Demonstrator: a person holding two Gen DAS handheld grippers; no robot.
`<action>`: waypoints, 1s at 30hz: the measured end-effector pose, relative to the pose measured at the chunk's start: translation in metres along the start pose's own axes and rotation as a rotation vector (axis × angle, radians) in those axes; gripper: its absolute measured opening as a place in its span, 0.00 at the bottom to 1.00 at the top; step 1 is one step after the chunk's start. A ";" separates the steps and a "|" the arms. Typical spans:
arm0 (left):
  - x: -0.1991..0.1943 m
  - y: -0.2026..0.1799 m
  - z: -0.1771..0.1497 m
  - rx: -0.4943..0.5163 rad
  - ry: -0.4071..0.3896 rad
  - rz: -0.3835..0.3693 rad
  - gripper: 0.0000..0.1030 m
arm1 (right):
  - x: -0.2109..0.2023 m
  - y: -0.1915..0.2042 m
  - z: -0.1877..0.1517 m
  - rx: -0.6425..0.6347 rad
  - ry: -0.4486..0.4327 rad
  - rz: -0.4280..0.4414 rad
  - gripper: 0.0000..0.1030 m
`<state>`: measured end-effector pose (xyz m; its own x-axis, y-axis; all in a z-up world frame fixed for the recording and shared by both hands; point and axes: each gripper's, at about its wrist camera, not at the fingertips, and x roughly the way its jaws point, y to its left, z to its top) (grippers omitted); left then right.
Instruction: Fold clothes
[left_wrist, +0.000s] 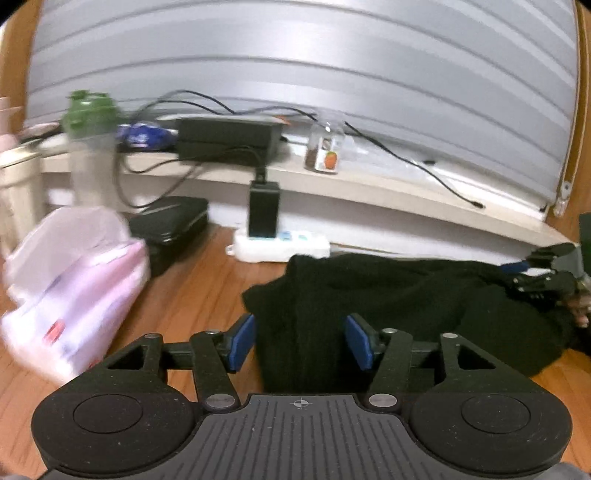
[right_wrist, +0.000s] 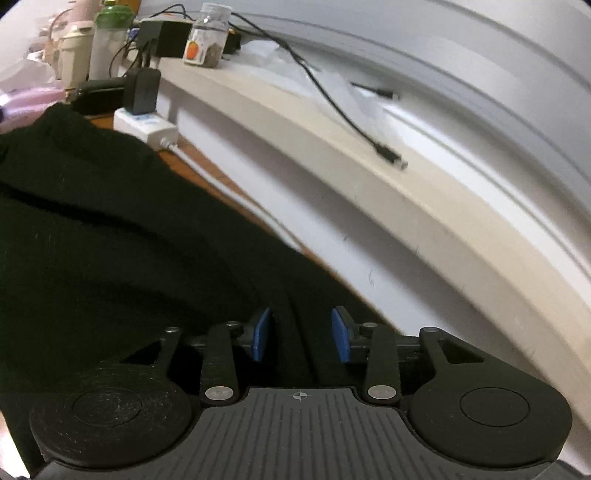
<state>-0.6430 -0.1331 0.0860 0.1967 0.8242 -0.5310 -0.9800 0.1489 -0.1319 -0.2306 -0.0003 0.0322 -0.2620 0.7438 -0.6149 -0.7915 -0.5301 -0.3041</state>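
Nearest to the left wrist camera is the left gripper (left_wrist: 300, 341), black with blue pads; its jaws stand apart, and a fold of the black knitted garment (left_wrist: 388, 295) lies between them, not pressed by the pads. The garment is spread on the brown wooden floor (left_wrist: 207, 273), near a white power strip (left_wrist: 280, 245) with a black adapter plugged in it. A pink and white plastic bag (left_wrist: 74, 288) lies to the left, well apart from the cloth.

In the right wrist view the right gripper (right_wrist: 303, 336) is also released: the blue pads stand on both sides of a ridge of the same garment without clamping it. Beside it runs a long beige shelf (right_wrist: 332, 147) with a black cable (right_wrist: 340, 110) on it.
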 end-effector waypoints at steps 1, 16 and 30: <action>0.012 -0.001 0.007 0.004 0.019 0.000 0.57 | 0.001 0.001 -0.004 0.003 -0.006 0.010 0.37; 0.080 -0.015 0.030 0.149 0.132 0.023 0.41 | 0.000 0.003 -0.016 0.006 -0.054 0.094 0.12; 0.043 0.003 0.033 0.067 0.100 0.169 0.41 | -0.016 0.001 0.004 0.064 -0.115 0.079 0.15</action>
<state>-0.6385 -0.0791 0.0898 0.0278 0.7824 -0.6221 -0.9985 0.0515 0.0202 -0.2297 -0.0111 0.0448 -0.3833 0.7448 -0.5463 -0.7989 -0.5641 -0.2086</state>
